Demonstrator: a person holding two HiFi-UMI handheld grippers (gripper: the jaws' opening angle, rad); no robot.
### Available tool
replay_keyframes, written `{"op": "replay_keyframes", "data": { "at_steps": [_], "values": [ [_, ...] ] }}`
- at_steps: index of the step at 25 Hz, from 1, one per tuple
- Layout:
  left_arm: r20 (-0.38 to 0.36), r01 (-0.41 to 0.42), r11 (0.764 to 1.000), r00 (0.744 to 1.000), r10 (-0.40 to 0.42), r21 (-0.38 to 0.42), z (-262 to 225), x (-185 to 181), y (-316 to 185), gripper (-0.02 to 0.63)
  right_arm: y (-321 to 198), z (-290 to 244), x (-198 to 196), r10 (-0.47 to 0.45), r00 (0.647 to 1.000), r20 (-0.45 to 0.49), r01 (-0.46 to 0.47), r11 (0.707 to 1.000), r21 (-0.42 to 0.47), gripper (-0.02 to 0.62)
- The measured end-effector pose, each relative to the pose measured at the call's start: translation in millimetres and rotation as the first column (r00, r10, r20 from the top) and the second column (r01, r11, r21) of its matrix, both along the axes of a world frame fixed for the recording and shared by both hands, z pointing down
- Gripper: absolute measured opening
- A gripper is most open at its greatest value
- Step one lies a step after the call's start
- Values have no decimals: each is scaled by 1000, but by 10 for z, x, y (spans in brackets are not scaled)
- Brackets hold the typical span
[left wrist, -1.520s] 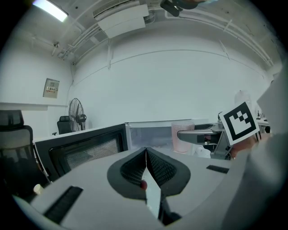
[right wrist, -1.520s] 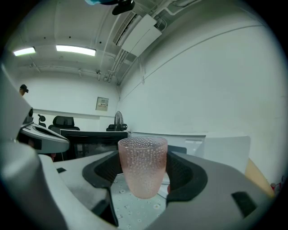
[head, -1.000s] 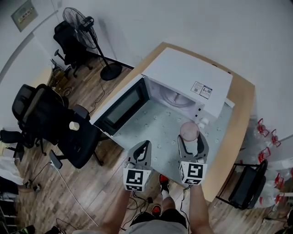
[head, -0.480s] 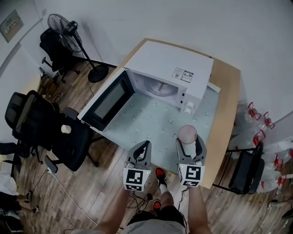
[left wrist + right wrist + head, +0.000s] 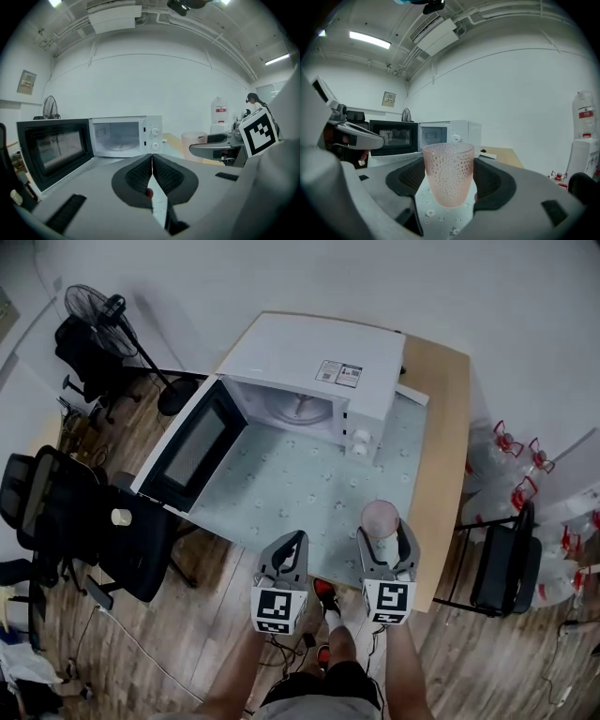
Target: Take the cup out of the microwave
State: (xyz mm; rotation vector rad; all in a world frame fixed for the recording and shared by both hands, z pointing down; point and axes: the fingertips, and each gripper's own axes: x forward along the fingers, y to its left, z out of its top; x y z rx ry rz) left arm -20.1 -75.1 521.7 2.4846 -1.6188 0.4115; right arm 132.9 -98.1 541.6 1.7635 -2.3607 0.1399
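A pink dimpled cup [image 5: 448, 173] stands upright between the jaws of my right gripper [image 5: 385, 538], which is shut on it above the near right part of the table; the cup [image 5: 380, 517] also shows in the head view. The white microwave [image 5: 314, 376] sits at the table's far side with its door [image 5: 190, 448] swung open to the left and its chamber showing only the turntable. My left gripper [image 5: 287, 554] hovers over the table's near edge, shut with nothing between its pads [image 5: 140, 176].
A pale flowered cloth [image 5: 300, 484] covers the wooden table [image 5: 448, 427]. Office chairs [image 5: 84, 521] and a standing fan [image 5: 103, 310] are on the floor to the left. Water bottles [image 5: 511, 451] and a black chair [image 5: 497, 568] stand at the right.
The right gripper has drawn the cup back from the microwave toward the table's near right edge. The head view has shifted, so the microwave sits further from both grippers.
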Motion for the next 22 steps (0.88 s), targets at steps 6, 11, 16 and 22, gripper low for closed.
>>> {"op": "replay_keyframes", "data": {
  "at_steps": [6, 11, 16, 22],
  "values": [
    [-3, -29, 999, 1000, 28, -31, 236, 173, 19, 25, 54, 265, 167, 23, 1000, -8, -24, 999, -30, 331],
    [3, -51, 997, 999, 52, -58, 454, 301, 41, 24, 86, 494, 298, 45, 999, -7, -46, 998, -49, 331],
    [6, -73, 994, 997, 74, -80, 592, 419, 75, 25, 111, 673, 411, 67, 998, 1, -66, 996, -62, 331],
    [13, -88, 992, 996, 90, -95, 694, 496, 128, 25, 127, 816, 483, 88, 996, 4, -87, 994, -68, 331]
  ]
}}
